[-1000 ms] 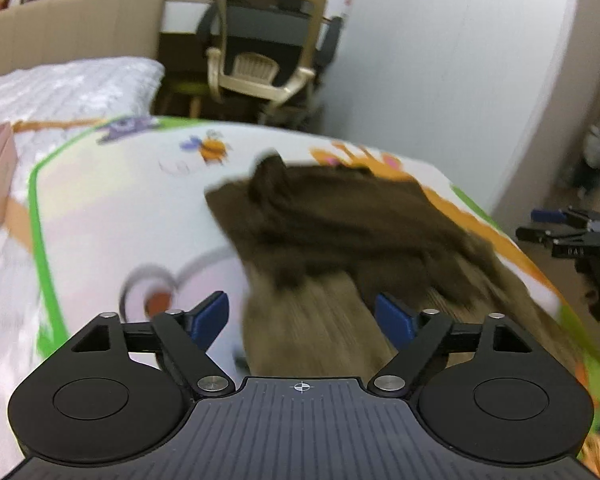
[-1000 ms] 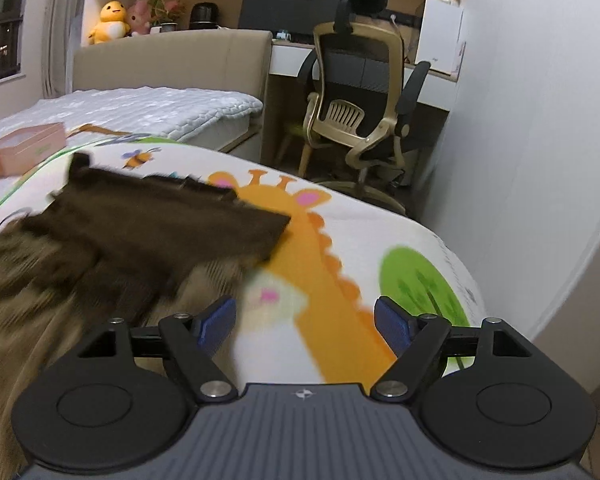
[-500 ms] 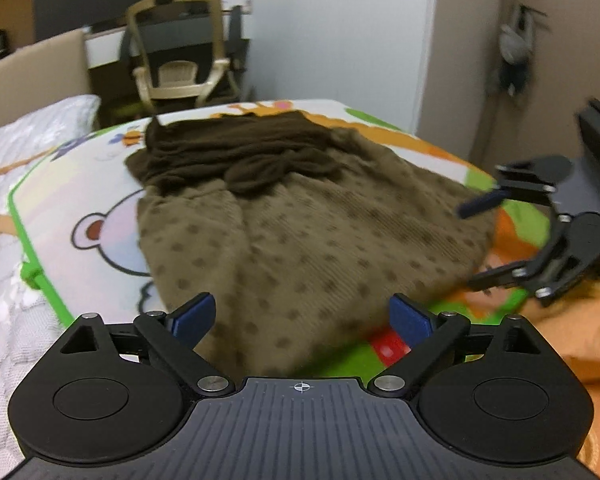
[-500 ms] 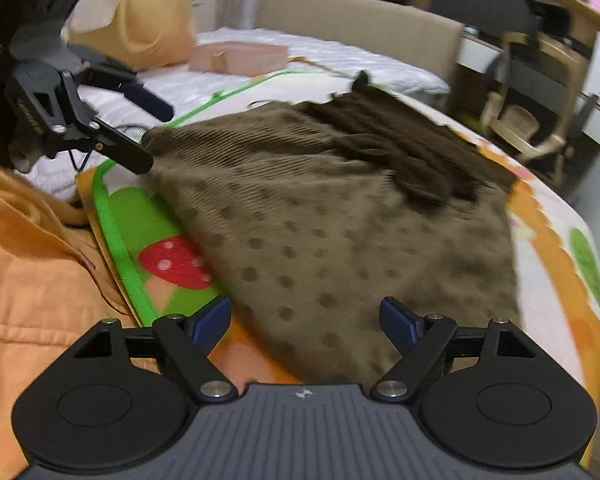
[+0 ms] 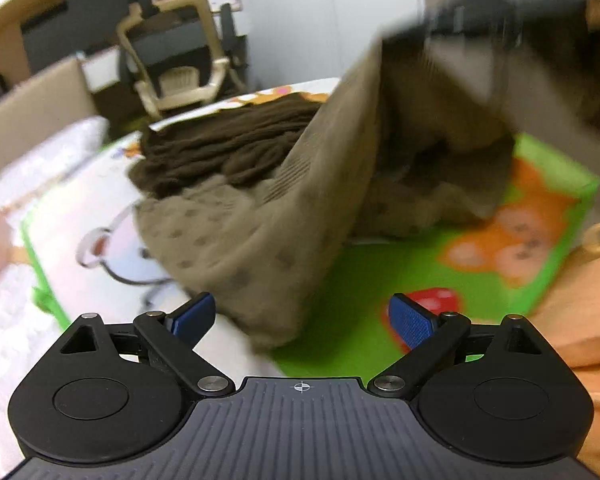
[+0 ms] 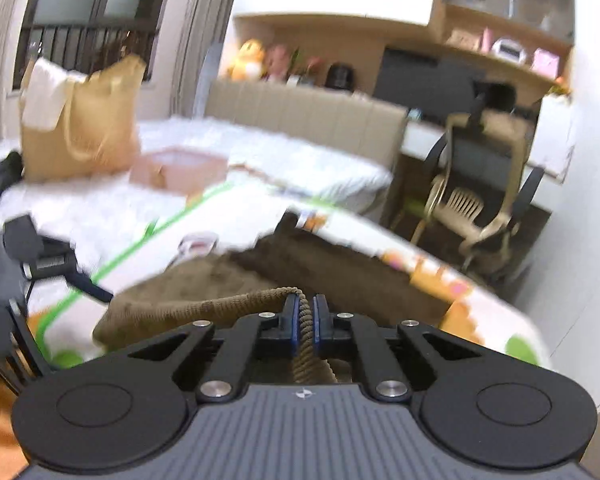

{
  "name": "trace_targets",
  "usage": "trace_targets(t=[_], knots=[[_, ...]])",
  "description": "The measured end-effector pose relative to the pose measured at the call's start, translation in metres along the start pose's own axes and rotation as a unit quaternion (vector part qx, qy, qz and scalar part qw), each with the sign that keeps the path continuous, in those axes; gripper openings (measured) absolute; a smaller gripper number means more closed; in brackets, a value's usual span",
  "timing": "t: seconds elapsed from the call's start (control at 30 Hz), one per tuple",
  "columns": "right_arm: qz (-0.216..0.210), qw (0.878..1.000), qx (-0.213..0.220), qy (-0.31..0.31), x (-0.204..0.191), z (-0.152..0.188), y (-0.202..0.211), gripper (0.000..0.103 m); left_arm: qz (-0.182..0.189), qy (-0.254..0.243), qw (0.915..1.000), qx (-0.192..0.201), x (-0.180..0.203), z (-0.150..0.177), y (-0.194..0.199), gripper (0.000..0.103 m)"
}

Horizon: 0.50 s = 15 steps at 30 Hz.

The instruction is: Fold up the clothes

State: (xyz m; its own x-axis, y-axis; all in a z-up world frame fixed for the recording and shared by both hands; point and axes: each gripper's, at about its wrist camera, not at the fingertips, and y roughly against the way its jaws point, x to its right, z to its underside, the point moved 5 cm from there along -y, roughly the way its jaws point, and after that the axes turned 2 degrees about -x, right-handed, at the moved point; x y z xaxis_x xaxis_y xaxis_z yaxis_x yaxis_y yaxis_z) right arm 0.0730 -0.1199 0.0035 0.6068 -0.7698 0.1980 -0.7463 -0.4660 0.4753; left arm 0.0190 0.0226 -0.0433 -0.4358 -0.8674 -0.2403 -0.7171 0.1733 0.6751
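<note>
While right gripper pinches one skirt, left gripper agape

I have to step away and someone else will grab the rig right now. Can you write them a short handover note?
Right claw: shut on an edge of the brown dotted garment, lifting that side up off the play mat.
Left claw: open, empty, just short of the garment's near corner.
Garment: partly raised like a tent, the rest lying on the mat; its darker brown knit part is bunched at the far end, toward the desk chair.
Done: one edge gripped and lifted.
Left: probably carry the lifted edge across to make the fold, steady the lying part with the left claw, then smooth it.
</note>
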Motion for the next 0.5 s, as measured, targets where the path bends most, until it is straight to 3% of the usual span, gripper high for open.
trace_targets(t=[0.1, 0.3, 0.37, 0.43, 0.5], knots=[[0.009, 1.0, 0.021, -0.009, 0.01, -0.013, 0.007, 0.007, -0.058, 0.028, 0.9978, 0.016, -0.026, -0.01, -0.005, 0.097], [0.006, 1.0, -0.022, 0.014, -0.007, 0.023, -0.004, 0.009, -0.154, 0.113, 0.9804, 0.051, -0.087, -0.024, 0.005, 0.097], [0.017, 0.998, -0.045, 0.027, -0.011, 0.042, -0.008, 0.025, -0.176, 0.137, 0.9732, 0.057, -0.106, -0.022, 0.013, 0.097], [0.033, 0.996, -0.066, 0.046, -0.015, 0.063, -0.011, 0.05, -0.186, 0.141, 0.9711, 0.047, -0.113, -0.013, 0.015, 0.097], [0.055, 0.992, -0.087, 0.068, -0.017, 0.087, -0.012, 0.054, -0.181, 0.144, 0.9724, 0.03, -0.112, -0.001, 0.014, 0.097]])
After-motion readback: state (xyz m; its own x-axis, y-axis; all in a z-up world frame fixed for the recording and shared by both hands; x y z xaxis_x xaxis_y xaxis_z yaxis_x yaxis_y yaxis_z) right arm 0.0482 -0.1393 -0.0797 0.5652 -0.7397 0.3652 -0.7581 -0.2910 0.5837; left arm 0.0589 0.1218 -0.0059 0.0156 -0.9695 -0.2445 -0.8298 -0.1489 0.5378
